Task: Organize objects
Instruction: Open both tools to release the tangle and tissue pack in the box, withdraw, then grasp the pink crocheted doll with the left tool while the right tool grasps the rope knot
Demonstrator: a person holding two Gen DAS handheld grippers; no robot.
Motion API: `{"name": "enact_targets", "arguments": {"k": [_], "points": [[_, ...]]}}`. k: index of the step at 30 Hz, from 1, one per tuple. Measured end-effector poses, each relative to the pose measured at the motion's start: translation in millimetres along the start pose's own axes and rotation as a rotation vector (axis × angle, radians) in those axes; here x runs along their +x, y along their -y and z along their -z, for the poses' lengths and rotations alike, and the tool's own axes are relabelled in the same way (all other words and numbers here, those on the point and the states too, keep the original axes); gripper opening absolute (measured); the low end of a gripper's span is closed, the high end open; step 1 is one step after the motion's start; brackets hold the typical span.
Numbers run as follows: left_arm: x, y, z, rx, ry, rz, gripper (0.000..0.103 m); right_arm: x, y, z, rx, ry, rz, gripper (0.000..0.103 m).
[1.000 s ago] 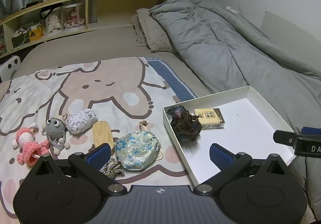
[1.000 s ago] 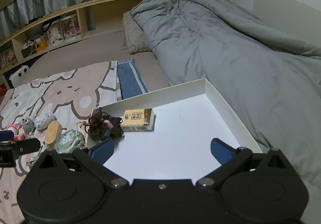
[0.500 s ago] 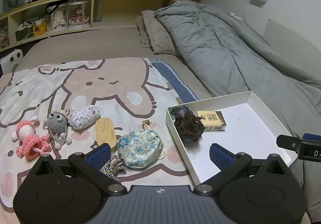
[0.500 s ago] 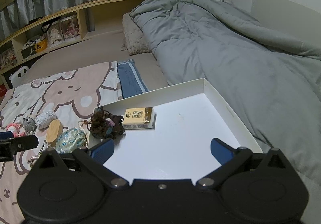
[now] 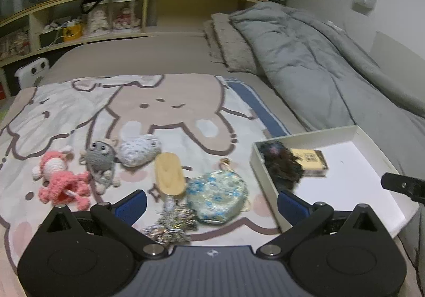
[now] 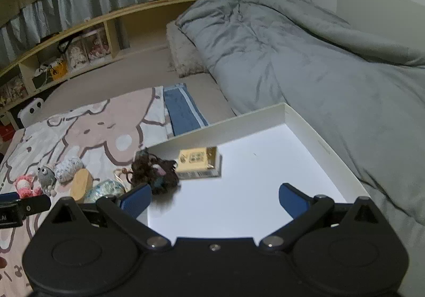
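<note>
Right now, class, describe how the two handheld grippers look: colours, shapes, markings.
The left gripper and the right gripper match: black bodies with round housings, silver pivot screws, angled black linkages and blue finger pads. A ribbed grey panel carries a small logo. No cables or sleeves show.

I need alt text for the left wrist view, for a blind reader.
The open left gripper hovers over a cartoon blanket holding a floral pouch, a wooden piece and crocheted toys. At right, a white box holds a dark yarn bundle and a small carton.
</note>
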State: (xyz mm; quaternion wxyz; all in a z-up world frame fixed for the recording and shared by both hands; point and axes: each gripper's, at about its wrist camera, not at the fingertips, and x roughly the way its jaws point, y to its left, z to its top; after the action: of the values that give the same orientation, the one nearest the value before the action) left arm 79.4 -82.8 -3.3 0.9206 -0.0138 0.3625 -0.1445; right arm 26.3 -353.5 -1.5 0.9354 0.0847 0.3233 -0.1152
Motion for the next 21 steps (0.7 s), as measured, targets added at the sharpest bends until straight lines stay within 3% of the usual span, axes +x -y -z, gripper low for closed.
{"name": "enact_targets", "arguments": {"k": [21], "points": [[-3.6,-112.9,-29.0,-0.196,0.051,-0.234,0.103,36.1,-96.9,-7.2,-0.085,0.001,-0.165,0.103]]}}
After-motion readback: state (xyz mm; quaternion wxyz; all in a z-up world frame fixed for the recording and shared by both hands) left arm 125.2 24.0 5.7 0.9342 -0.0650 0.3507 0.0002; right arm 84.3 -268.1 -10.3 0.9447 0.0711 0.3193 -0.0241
